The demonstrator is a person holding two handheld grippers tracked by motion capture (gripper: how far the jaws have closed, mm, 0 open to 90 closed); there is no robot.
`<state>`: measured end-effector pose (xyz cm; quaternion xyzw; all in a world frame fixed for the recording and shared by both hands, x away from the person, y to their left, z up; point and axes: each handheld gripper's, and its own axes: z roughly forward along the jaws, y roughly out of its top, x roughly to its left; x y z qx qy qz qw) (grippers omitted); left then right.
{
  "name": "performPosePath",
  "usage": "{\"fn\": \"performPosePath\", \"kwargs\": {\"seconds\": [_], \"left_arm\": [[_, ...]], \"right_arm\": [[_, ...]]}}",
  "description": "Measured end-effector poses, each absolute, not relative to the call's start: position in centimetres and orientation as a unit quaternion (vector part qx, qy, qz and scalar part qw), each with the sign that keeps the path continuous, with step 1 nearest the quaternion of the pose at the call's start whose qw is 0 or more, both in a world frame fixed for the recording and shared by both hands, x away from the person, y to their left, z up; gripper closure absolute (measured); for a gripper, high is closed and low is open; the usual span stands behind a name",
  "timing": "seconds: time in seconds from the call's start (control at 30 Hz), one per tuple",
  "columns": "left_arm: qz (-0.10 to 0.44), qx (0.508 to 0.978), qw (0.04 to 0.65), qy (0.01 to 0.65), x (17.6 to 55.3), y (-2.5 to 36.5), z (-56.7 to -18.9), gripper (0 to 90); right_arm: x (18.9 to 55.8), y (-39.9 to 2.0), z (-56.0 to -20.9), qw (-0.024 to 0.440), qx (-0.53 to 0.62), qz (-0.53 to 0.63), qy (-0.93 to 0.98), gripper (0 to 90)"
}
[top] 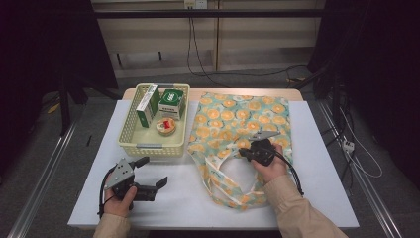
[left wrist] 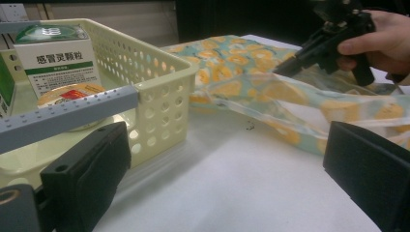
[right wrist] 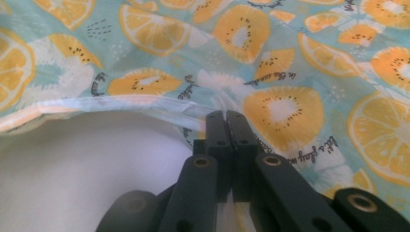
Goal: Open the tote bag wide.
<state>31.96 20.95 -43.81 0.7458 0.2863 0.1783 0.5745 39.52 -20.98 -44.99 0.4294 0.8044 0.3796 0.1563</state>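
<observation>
the bag (top: 237, 119), printed with orange slices on teal, lies flat on the right half of the white surface (top: 317, 163), its handles (top: 223, 171) looping toward the near edge. the right tool (top: 246, 151) rests on the bag's near part, at the mouth by the handles. in the right gripper view its jaws stand pressed together with the bag's edge (right wrist: 145, 102) pinched at the tips, so the right tool (right wrist: 226, 118) is clamped on the bag. in the left gripper view the same tool (left wrist: 290, 65) shows far off, tip on the fabric (left wrist: 270, 92), which rises a little off the surface there.

the left tool (top: 151, 172) sits at the near left of the surface, held in the left hand (top: 119, 198), well apart from the bag. its jaws stand wide apart with nothing between them, pointing to the right.

a cream basket (top: 130, 130) stands at the far left, just beside the bag's left edge. in it are two green-and-white boxes (top: 171, 101) standing at the far end and a small round tin (top: 166, 126) nearer.
</observation>
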Motion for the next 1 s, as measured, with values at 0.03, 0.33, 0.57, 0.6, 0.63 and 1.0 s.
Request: {"fn": "performPosePath", "kwargs": {"seconds": [0.03, 0.33, 0.57, 0.6, 0.63, 1.0], "left_arm": [[0.178, 0.745, 0.575, 0.287, 32.0, 20.9, -43.8, 2.6], [0.176, 0.745, 0.575, 0.288, 32.0, 21.1, -43.9, 2.7], [0.179, 0.748, 0.573, 0.284, 32.0, 21.0, -43.7, 2.7], [0.178, 0.745, 0.574, 0.288, 32.0, 21.0, -43.8, 2.7], [0.178, 0.746, 0.574, 0.288, 32.0, 21.0, -43.8, 2.6], [0.181, 0.746, 0.574, 0.286, 31.9, 20.9, -43.7, 2.7]], "right_arm": [[40.0, -21.0, -45.1, 0.155, 0.435, 0.38, 0.801, 90.0], [41.1, -20.1, -45.7, 0.138, 0.446, 0.384, 0.796, 90.0], [40.6, -20.2, -44.9, 0.145, 0.457, 0.397, 0.782, 55.9], [40.3, -20.2, -44.6, 0.149, 0.449, 0.394, 0.788, 51.2], [40.0, -20.2, -44.2, 0.152, 0.445, 0.396, 0.789, 48.3], [34.8, -16.5, -40.8, 0.073, 0.343, 0.421, 0.836, 36.8]]}}
